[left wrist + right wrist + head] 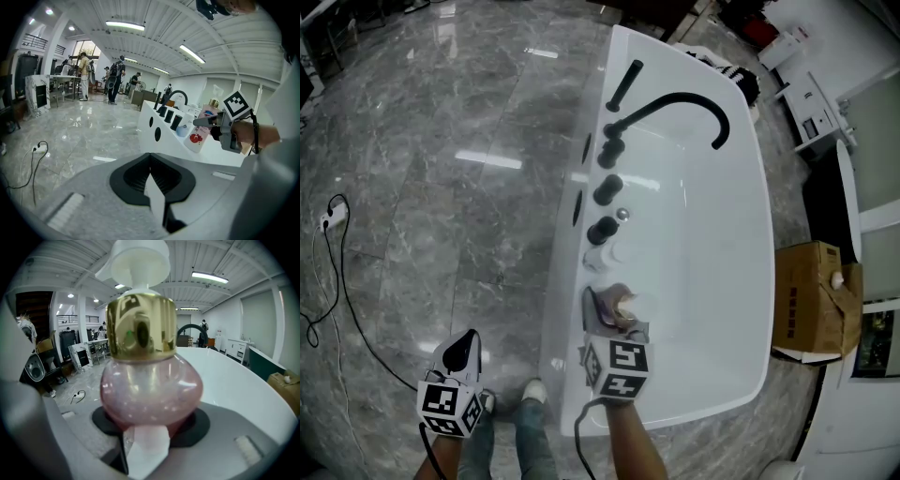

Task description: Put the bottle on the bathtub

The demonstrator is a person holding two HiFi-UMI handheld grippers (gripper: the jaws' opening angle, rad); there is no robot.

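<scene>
Slippage is your first worry: the right gripper [616,317] is clamped on the rounded belly of the pink bottle [150,380], and that glossy curve gives the pads little to bite on. The gold collar and white pump sit high above the grip, so any roll of your wrist could swing the bottle out of true.

You hold it over the near end of the bathtub's [712,281] long rim. From above I cannot tell whether its base touches the rim yet. Let go too early and it drops, then rolls into the basin or off onto the floor.

Just beyond it on the same rim stand pale bottles [605,255], then a row of dark ones [607,190]. Drift further along and you may knock them over.

Your left gripper [154,192] is closed on nothing, low on the floor side of the bathtub, too far off to steady anything.
</scene>
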